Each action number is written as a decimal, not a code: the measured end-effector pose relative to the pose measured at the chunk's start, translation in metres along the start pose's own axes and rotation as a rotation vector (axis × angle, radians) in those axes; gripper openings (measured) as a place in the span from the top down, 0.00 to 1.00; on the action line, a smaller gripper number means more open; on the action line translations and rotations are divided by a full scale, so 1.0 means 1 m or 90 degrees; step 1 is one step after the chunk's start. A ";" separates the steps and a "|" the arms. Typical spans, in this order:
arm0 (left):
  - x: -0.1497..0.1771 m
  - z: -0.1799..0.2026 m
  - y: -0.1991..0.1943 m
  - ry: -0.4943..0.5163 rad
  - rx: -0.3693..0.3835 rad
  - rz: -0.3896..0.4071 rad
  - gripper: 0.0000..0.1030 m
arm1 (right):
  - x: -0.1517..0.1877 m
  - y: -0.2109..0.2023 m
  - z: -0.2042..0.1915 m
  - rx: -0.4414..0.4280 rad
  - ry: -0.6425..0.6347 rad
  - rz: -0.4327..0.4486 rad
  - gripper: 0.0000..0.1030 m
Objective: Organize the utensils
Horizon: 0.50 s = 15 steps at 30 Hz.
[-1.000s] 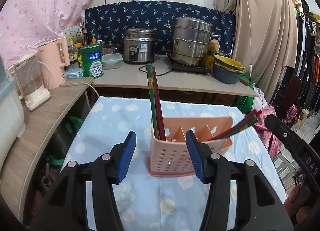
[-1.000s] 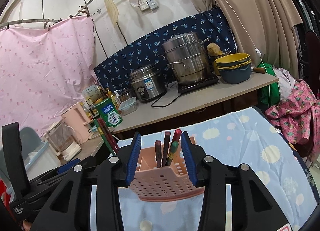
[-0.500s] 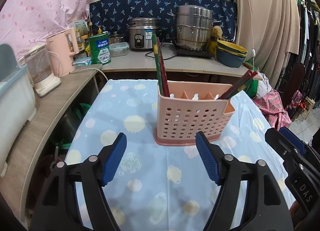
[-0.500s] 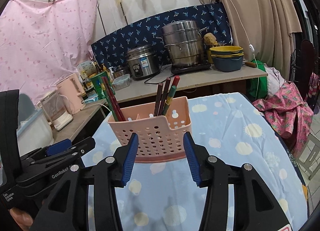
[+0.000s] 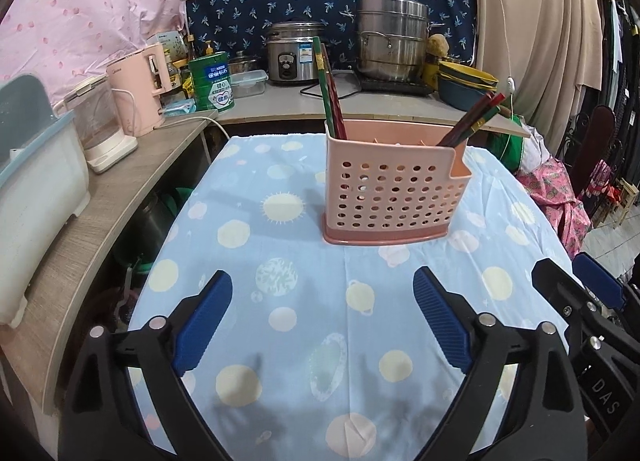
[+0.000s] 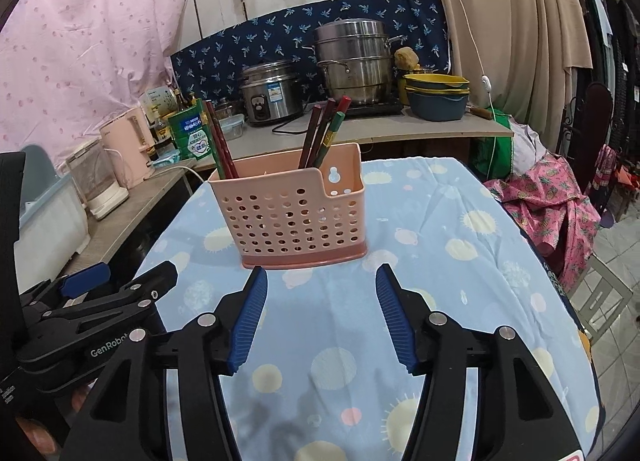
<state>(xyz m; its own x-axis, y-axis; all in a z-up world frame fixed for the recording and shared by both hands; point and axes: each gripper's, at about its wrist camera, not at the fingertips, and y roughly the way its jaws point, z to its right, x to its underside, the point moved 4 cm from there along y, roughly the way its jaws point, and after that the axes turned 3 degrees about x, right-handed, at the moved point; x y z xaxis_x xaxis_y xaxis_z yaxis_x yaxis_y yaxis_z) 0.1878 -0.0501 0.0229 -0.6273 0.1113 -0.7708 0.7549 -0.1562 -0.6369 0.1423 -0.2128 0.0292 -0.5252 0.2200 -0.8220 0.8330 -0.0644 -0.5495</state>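
A pink perforated utensil holder (image 5: 394, 197) stands upright on the blue spotted tablecloth (image 5: 304, 301); it also shows in the right wrist view (image 6: 294, 217). Red and green chopsticks stand in its left compartment (image 5: 330, 95) and lean out of its right compartment (image 5: 472, 121). My left gripper (image 5: 322, 321) is open and empty, well in front of the holder. My right gripper (image 6: 322, 317) is open and empty, just in front of the holder's base. The left gripper also shows at the left in the right wrist view (image 6: 116, 293).
A counter behind the table carries a rice cooker (image 5: 296, 55), a steel steamer pot (image 5: 392, 43), stacked bowls (image 5: 466, 87) and a green tin (image 5: 212, 81). A pink kettle (image 5: 140, 87) and a blender (image 5: 102, 125) stand on the left shelf. Pink cloth (image 6: 548, 213) lies at the right.
Both grippers have drawn back from the holder and away from it toward the table's front; the left jaws have opened wider. The holder and chopsticks stay in place.
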 end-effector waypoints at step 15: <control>0.018 -0.002 -0.001 -0.009 -0.008 -0.021 0.11 | 0.011 -0.007 0.002 0.015 -0.012 -0.007 0.18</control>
<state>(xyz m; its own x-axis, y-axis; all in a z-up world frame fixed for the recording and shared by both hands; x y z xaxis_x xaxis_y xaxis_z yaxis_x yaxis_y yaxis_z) 0.1760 -0.0455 0.0097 -0.6543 0.1027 -0.7492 0.7361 -0.1408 -0.6621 0.1302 -0.2119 0.0234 -0.5375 0.2026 -0.8186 0.8230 -0.0853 -0.5615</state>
